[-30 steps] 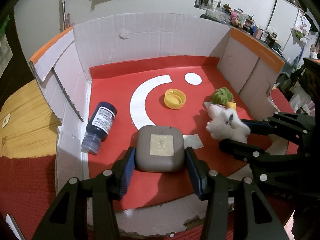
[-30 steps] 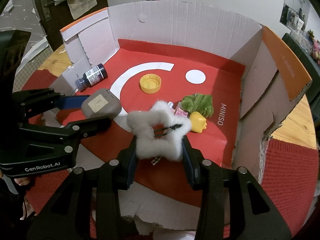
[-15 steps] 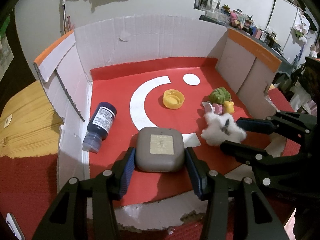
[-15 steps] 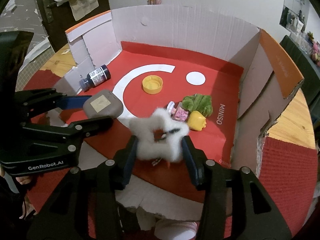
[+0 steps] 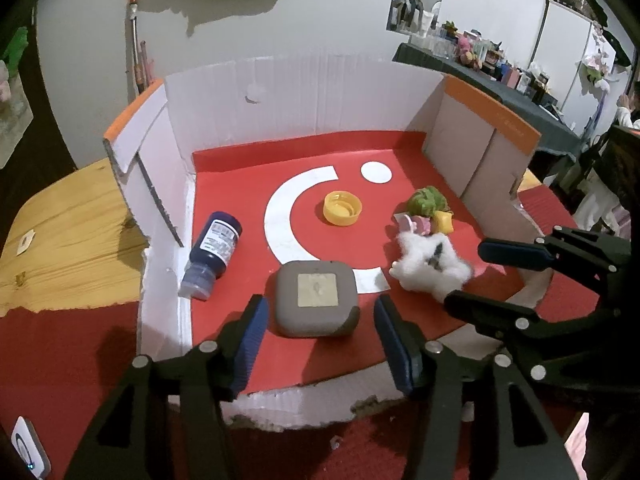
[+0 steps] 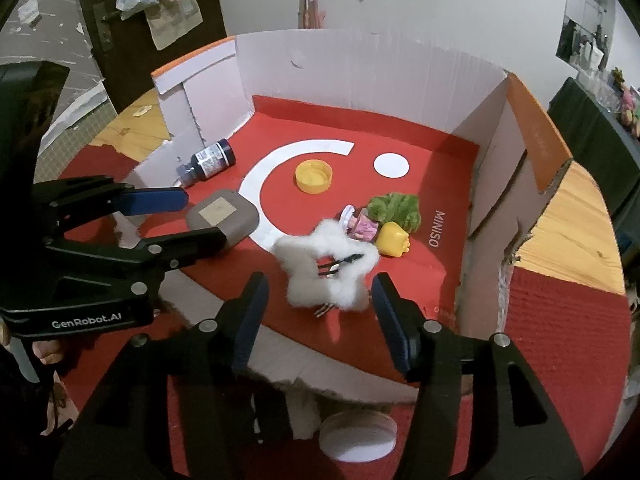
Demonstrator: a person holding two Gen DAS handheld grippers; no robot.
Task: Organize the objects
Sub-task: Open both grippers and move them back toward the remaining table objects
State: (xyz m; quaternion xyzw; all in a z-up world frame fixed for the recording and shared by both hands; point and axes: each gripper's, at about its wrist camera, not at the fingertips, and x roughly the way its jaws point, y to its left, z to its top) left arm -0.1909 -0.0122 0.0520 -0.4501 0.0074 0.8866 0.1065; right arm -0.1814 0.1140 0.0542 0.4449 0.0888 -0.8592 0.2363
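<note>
Both grippers letting go inside the cardboard tray: grey case on the left, fluffy star clip on the right.

The left gripper [image 5: 318, 322] has its fingers opening, blue pads clear of the grey rounded case [image 5: 316, 298], which lies flat on the red floor near the tray's [image 6: 360, 76] torn front edge. It looks rigid and smooth (likely a bit slippery), so its two flat opposite sides are the sensible place to pinch. The right gripper [image 6: 316, 304] is opening too, with the white fluffy star hair clip [image 6: 326, 270] between its fingers but untouched, sitting right of the case and just in front of the small toys. It should be feather-light and squashy; gripping across the star's body or the black clip at its centre seems safest, since loose fur alone may slide.
</note>
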